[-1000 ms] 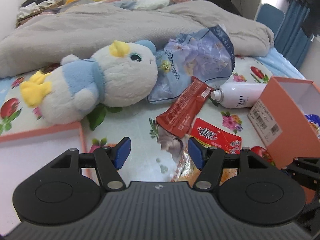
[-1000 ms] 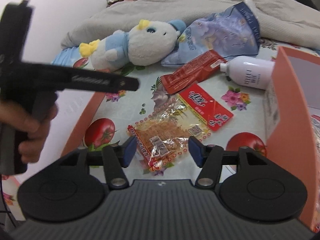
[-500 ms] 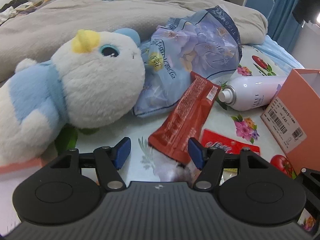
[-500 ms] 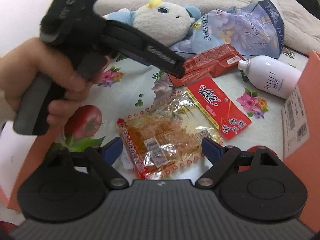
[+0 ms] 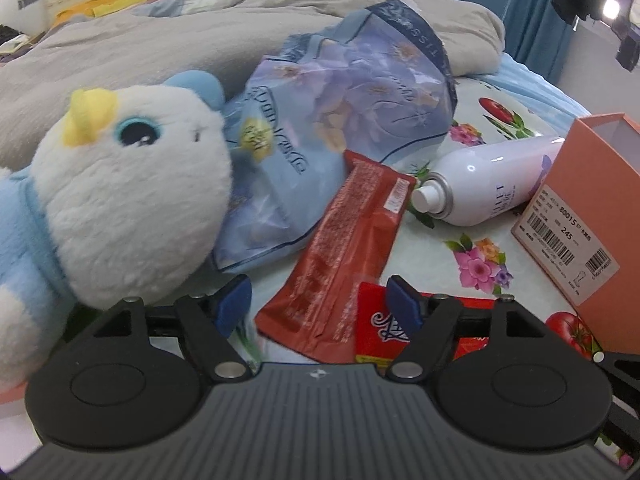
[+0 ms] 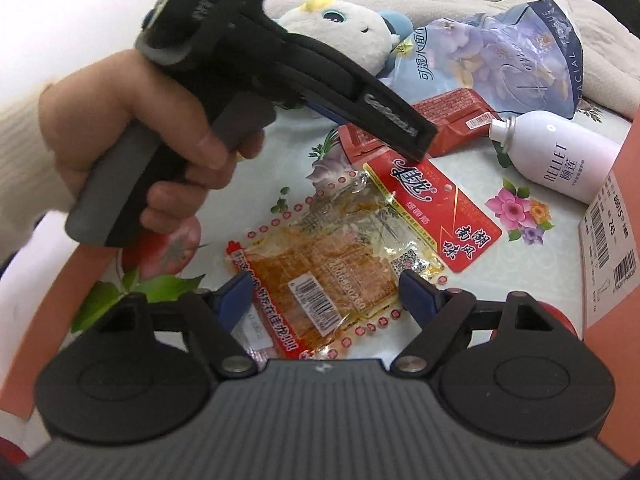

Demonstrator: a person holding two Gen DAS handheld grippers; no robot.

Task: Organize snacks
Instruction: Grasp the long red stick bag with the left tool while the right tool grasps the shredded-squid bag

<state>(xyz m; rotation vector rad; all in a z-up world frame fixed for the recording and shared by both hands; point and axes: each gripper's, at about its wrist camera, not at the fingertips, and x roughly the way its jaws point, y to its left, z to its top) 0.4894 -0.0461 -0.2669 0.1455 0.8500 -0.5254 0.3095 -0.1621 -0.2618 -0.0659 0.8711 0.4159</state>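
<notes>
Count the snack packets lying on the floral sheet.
3: a dark red packet by the tissue pack, a bright red one in the middle, a clear orange one nearest. Others may be hidden.

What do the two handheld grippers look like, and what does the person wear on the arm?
Each gripper has a ribbed dark grey body, two round black discs, black finger arms with silver pivot pins, and blue pads. The left one has a grey handle and white lettering. The sleeve is cream ribbed knit.

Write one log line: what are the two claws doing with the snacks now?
left claw: opening over dark red packet | right claw: closing around clear snack pack, not gripped
</notes>
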